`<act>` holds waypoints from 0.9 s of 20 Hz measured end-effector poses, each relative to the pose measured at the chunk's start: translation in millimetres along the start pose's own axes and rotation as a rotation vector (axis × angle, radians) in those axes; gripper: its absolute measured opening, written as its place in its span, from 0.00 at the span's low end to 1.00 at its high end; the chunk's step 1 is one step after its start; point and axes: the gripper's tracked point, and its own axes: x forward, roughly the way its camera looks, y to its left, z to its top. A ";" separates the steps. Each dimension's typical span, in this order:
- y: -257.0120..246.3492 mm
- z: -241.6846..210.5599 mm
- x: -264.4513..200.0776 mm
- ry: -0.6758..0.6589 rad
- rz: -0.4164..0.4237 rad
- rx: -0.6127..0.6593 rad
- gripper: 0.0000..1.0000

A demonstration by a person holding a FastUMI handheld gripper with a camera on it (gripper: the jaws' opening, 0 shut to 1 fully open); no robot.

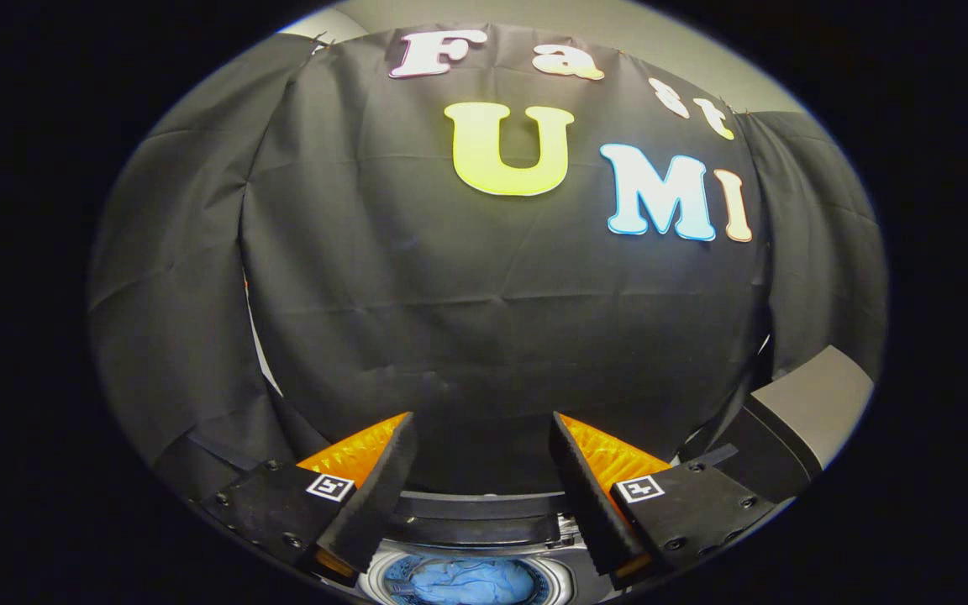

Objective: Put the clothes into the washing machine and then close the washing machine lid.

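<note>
We are holding the gripper (481,437) with fingers spread and empty above the round white washing machine drum (469,580), where crumpled blue clothes (471,582) are lying; closing its lid seems next.

Blue clothes (471,581) lie bunched inside the open washing machine (484,529).

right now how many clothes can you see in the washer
1: a blue cloth lies in the washer drum, below and between the open gripper fingers. More may be hidden under it.
</note>
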 end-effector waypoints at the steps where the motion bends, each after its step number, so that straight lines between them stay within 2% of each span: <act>1: 0.0 -2.9 -5.1 -0.002 0.001 0.000 0.98; 18: -0.8 -44.8 -64.3 -0.014 -0.005 -0.003 0.97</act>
